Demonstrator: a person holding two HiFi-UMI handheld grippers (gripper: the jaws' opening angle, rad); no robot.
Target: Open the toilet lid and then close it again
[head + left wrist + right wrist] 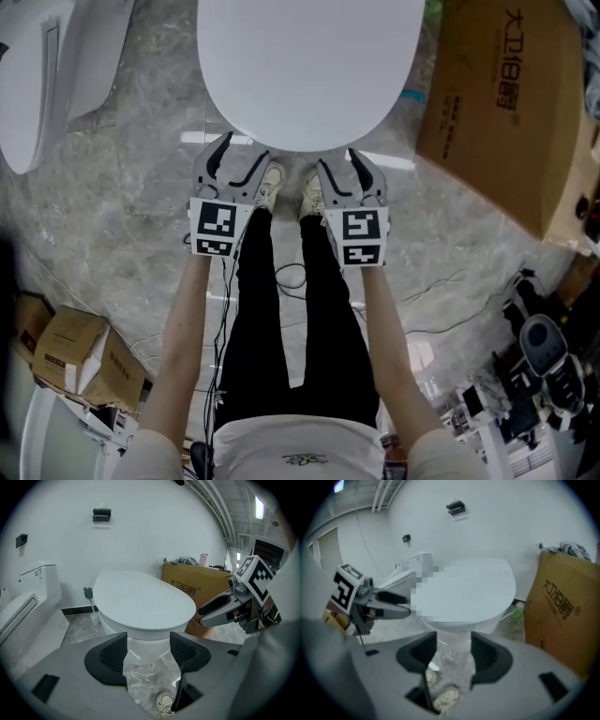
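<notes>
Marbled grey floor (122,234); closed toilet lid (309,66) just ahead of left gripper (243,153) and right gripper (337,161), both jaws apart, empty

Glossy white toilet lid (309,66), marbled stone floor (131,225)

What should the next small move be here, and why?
Probably ease both grippers forward until their fingers straddle the front rim of the toilet lid. It lies closed. The left gripper and right gripper hang open just before that rim, with nothing between their fingers.
</notes>
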